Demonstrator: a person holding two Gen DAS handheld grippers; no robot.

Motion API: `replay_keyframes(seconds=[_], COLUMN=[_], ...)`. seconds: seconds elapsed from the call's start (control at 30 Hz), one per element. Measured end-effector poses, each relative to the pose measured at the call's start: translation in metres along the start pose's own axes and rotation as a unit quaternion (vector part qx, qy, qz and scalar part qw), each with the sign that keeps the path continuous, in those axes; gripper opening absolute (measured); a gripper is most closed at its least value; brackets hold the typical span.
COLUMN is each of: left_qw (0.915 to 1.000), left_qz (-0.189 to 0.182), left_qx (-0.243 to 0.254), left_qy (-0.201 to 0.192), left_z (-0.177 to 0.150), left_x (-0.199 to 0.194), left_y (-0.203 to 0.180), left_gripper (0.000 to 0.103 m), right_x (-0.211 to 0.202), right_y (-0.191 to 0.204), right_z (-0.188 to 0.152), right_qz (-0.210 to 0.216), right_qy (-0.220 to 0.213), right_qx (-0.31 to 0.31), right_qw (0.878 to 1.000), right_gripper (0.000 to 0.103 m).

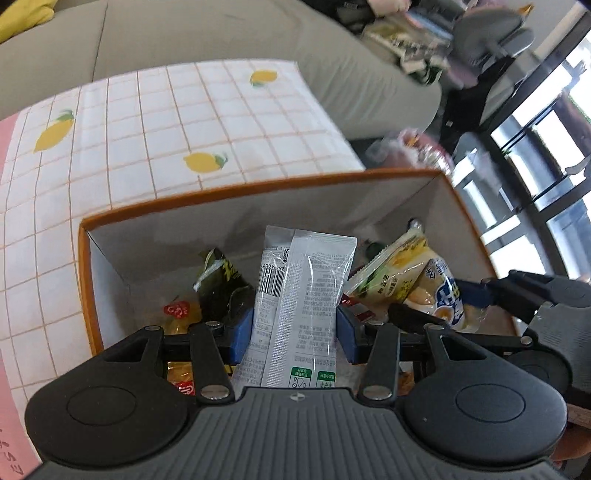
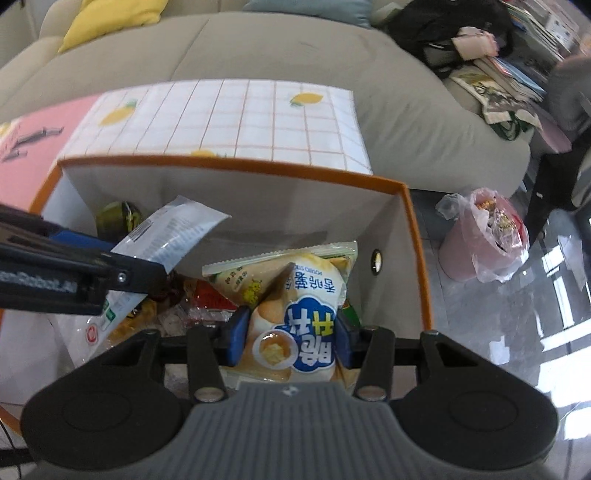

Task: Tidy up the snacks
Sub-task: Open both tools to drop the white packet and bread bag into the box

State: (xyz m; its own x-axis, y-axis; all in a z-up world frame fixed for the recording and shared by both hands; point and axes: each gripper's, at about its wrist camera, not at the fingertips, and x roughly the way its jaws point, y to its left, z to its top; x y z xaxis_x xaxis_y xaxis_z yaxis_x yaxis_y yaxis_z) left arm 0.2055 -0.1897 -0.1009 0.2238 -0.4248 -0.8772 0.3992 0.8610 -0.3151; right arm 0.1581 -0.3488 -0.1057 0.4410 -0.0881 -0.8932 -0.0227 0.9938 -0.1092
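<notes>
The open cardboard box (image 1: 84,258) has an orange rim and pale grey inner walls. At its twelve o'clock lies a white cloth (image 1: 147,122) with a thin orange grid and yellow lemons. The silver foil packet (image 1: 299,295) carries black print; the puffy yellow snack bag (image 2: 295,321) shows a blue-and-white logo.

Grey-beige sofa (image 2: 280,55) across top of frame, yellow cushion (image 2: 114,18) upper left; glossy tiled floor (image 2: 517,332) right, windows (image 1: 535,177) bright.
</notes>
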Motion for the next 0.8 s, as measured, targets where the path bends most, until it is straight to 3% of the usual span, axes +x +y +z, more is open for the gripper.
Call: replay_keyframes(seconds=[0.4, 0.5, 0.63, 0.8], left_qw=[0.9992, 0.999, 0.999, 0.9993], left_qz=[0.016, 0.021, 0.019, 0.017], left_qx=[0.01, 0.012, 0.014, 0.018], left_qy=[0.036, 0.038, 0.038, 0.027], left_z=[0.005, 0.005, 0.004, 0.006], left_x=[0.014, 0.016, 0.013, 0.003], left_y=[-0.005, -0.007, -0.005, -0.008], left_gripper=[0.057, 0.063, 0.076, 0.079], right_x=[0.025, 0.026, 0.025, 0.02], right_y=[0.01, 0.011, 0.012, 0.012], right_z=[0.004, 0.005, 0.005, 0.008], right_qz=[-0.011, -0.011, -0.018, -0.032], right_qy=[0.032, 0.035, 0.036, 0.039], right_qx=[-0.038, -0.042, -0.044, -0.05], right_qw=[0.999, 0.998, 0.998, 0.997], right_gripper=[0.05, 0.054, 0.063, 0.078])
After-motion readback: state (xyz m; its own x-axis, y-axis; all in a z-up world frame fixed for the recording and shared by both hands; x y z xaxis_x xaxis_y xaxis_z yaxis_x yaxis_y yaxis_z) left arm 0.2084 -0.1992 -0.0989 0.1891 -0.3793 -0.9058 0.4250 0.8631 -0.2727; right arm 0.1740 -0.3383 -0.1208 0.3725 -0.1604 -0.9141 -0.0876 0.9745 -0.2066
